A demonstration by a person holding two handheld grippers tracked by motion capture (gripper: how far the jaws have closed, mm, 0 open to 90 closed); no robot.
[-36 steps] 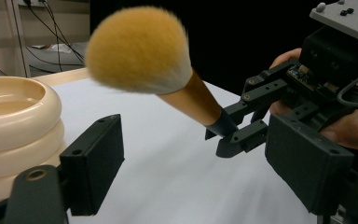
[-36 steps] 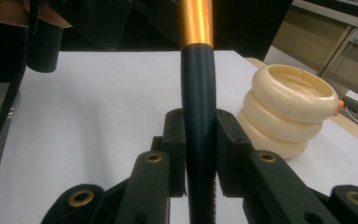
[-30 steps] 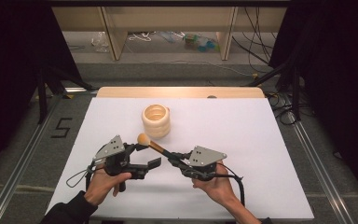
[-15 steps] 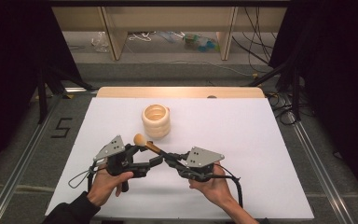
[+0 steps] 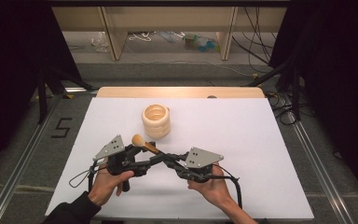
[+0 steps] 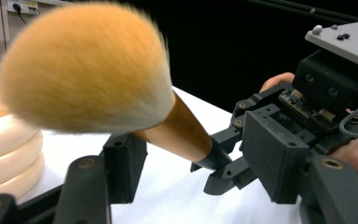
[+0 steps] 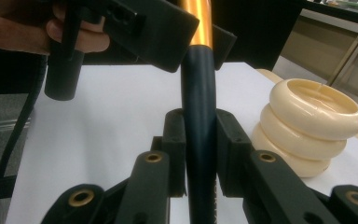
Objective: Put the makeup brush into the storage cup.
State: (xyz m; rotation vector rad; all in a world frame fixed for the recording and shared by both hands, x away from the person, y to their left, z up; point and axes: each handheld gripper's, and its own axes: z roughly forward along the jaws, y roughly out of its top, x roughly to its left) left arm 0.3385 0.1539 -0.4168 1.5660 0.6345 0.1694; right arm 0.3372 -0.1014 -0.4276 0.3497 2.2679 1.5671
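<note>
The white worktop point(image 5: 242, 140) carries a cream ribbed holder point(image 5: 156, 121) near its middle. Just in front of it, above the surface, the right claw point(image 5: 168, 157) clamps the dark handle of a makeup brush point(image 5: 144, 144). The left claw point(image 5: 145, 163) has just been closing around its gold ferrule, one jaw close against it, pad contact not discernible.

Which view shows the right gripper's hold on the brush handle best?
The right gripper view: its pads clamp the brush's dark handle up close. The left gripper view shows that grip farther off; the high view shows it small.
</note>
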